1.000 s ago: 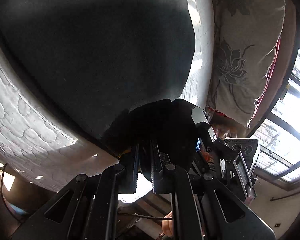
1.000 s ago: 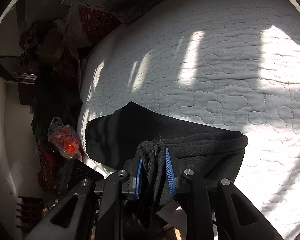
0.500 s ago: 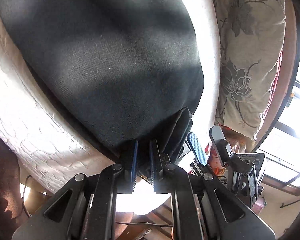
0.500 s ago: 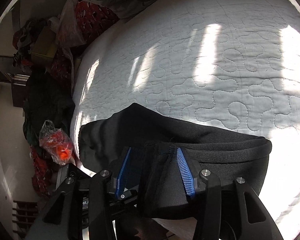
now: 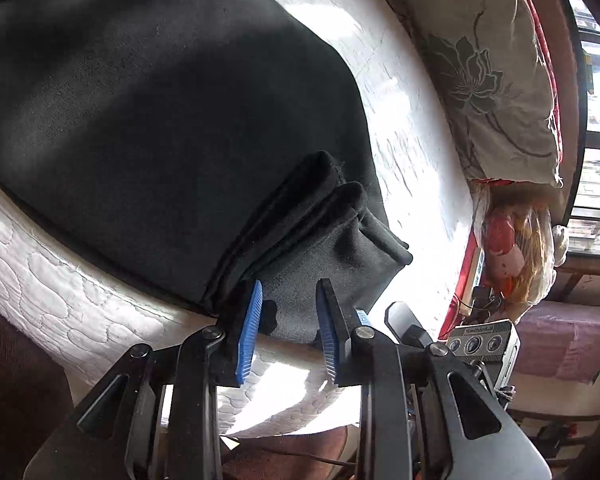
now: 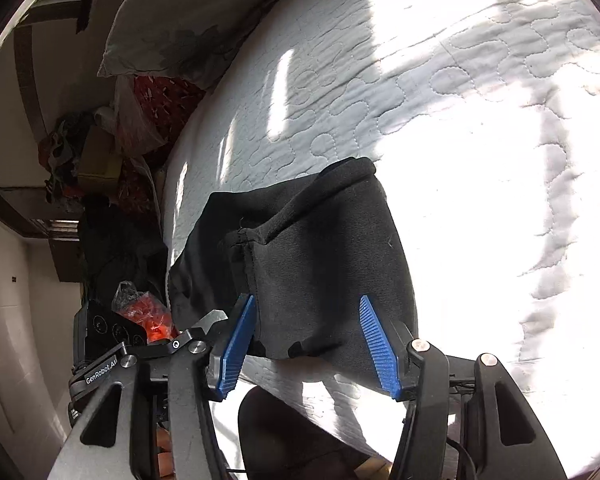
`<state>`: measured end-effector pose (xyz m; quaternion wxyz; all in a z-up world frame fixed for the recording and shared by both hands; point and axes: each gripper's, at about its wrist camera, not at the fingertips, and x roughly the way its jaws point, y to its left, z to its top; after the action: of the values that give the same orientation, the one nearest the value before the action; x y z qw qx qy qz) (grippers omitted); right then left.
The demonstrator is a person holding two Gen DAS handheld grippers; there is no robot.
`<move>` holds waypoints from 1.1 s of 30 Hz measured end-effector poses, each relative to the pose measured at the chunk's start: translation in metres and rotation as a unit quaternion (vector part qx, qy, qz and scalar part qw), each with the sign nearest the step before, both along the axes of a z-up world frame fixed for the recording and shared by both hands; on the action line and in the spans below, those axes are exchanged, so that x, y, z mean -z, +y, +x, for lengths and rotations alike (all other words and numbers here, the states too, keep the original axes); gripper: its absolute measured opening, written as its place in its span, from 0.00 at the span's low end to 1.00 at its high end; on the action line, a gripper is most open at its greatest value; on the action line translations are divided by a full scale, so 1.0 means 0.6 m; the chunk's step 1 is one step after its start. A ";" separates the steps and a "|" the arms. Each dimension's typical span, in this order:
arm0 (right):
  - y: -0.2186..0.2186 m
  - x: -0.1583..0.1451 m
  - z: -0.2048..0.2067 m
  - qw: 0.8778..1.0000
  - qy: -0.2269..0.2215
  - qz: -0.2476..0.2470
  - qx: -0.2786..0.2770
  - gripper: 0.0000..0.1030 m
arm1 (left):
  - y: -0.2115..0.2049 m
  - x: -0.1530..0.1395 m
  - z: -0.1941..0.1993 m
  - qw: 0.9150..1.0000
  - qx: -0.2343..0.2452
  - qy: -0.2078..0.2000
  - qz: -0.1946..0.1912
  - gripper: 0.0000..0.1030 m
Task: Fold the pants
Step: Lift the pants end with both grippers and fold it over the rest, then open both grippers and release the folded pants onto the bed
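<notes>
right wrist: matte black folded pants [image 6: 328, 264]

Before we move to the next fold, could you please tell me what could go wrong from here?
1. The folded black fabric pants lie at the quilted white mattress's near edge, so they might slip off.
2. The opening left gripper and right gripper have blue pads beside loose hems, which could snag and undo the layers.

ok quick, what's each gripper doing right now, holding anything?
Left gripper: jaws opening, pads off the folded black fabric pants; holding nothing.
Right gripper: jaws opening wide, the pants lying loose between them; holding nothing.
</notes>
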<state>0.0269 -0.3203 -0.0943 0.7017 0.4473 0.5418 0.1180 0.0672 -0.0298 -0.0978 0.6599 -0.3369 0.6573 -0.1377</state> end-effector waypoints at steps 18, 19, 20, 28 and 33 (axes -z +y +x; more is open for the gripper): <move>0.142 -0.126 0.001 0.980 -0.095 -0.144 -0.097 0.61 | 0.317 -0.114 0.077 0.997 -0.028 -0.067 0.036 0.23; 0.169 -0.129 0.005 0.975 -0.102 -0.162 -0.113 0.61 | 0.336 -0.114 0.088 0.997 -0.023 -0.064 0.044 0.23; 0.192 -0.128 0.001 0.969 -0.108 -0.182 -0.127 0.61 | 0.358 -0.112 0.100 0.997 -0.019 -0.058 0.052 0.23; 0.342 -0.113 0.004 0.941 -0.124 -0.254 -0.187 0.61 | 0.423 -0.069 0.209 0.996 0.060 -0.020 0.057 0.26; 0.366 -0.095 0.000 0.932 -0.112 -0.280 -0.200 0.61 | 0.426 -0.043 0.272 0.993 0.111 -0.016 0.048 0.26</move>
<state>0.0267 -0.1008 -0.0371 0.8165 0.0982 0.5491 0.1489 0.2301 0.2257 -0.0723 0.6661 -0.2274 0.6861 -0.1839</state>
